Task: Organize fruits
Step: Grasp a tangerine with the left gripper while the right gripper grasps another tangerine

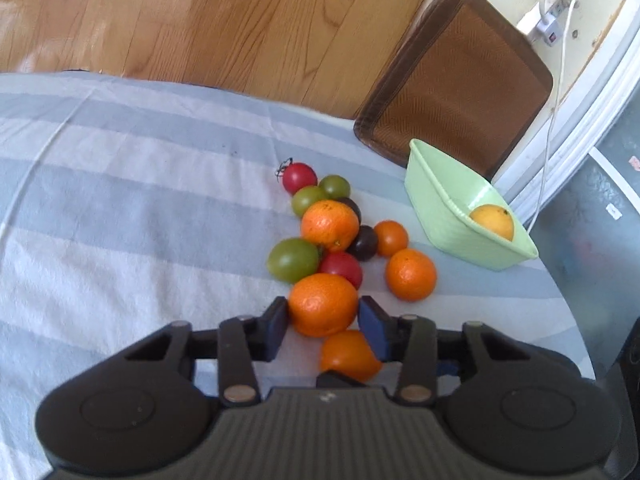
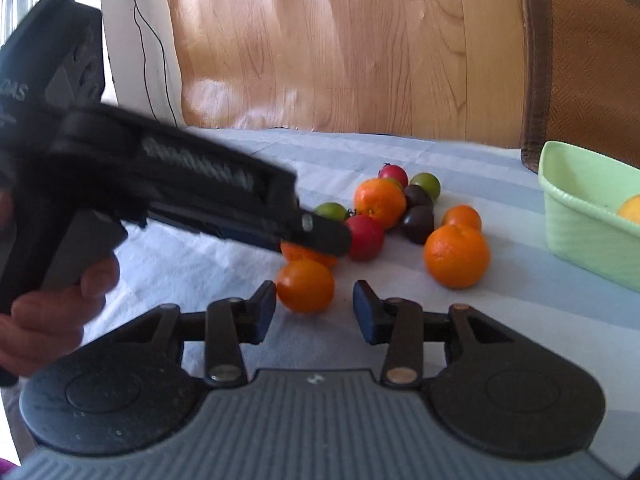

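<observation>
At the lower centre of the left wrist view, an orange (image 1: 322,305) is bracketed by the spread left gripper (image 1: 323,322), seemingly for transfer to the green basket (image 1: 448,216) at right, while the right gripper (image 2: 314,307) is held parted.

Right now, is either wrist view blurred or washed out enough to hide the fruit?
Left wrist view: fruit pile sharp; the orange between the left gripper fingers reads clearly; fisheye bends the table edge. Right wrist view: the left gripper is motion-blurred and covers part of the pile; sun glare on the wooden floor; the green bin is cut by the frame.
</observation>
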